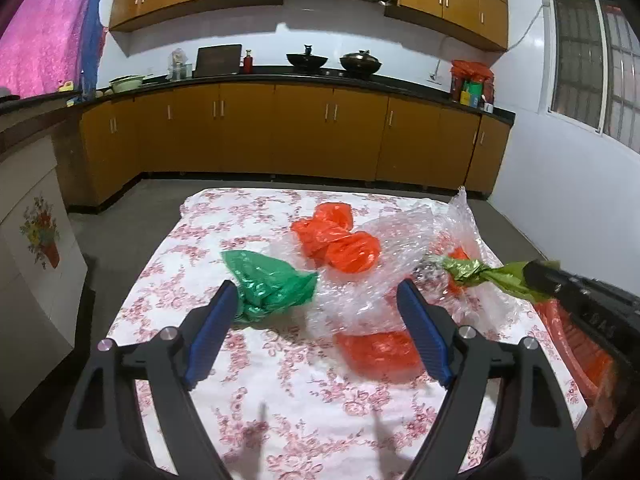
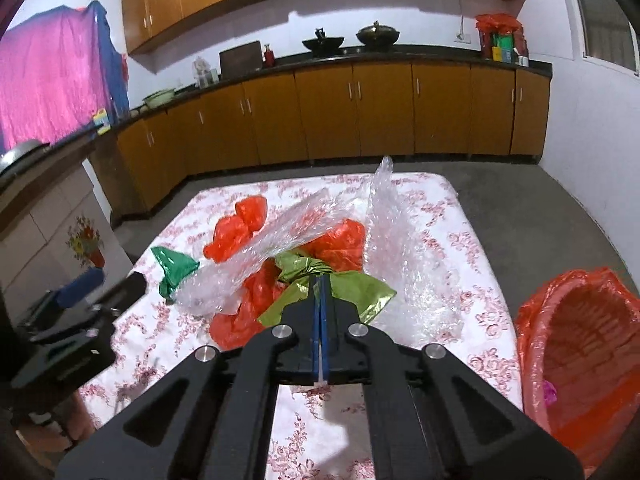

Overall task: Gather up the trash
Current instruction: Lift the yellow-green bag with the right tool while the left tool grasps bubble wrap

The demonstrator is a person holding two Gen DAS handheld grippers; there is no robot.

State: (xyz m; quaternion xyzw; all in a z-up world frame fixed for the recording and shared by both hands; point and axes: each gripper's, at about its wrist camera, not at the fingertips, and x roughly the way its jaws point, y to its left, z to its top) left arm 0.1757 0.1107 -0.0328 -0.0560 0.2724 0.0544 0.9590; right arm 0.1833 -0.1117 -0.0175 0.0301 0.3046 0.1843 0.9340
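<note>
1. Step in hand: picking one piece of litter off the flowered worktop point(image 2: 460, 240) for the bin.
2. Right gripper point(image 2: 320, 284) clamped together on the olive-green foil wrapper point(image 2: 360, 288); wrapper's twisted end reaching out over the orange bags and the bubble wrap point(image 2: 392, 216), seemingly raised off the cloth.
3. Left gripper point(image 1: 320, 304) spread wide, nothing between the blue pads point(image 1: 218, 320); aimed at the gap between the crumpled green bag point(image 1: 272, 280) and the bubble wrap, touching neither.
4. Remaining on the worktop: two orange plastic bags point(image 1: 336, 240), a flatter orange piece point(image 1: 376, 350) near the left gripper, the green bag, the large sheet of bubble wrap.
5. Orange-lined basket point(image 2: 576, 344) at the right edge of the worktop, mouth open, something pink low inside.
6. Next move, as judged: carry the foil wrapper rightward over the basket's rim and release; keep the grip firm, foil being slippery and light.
7. For the left: settle on the green bag and close.
</note>
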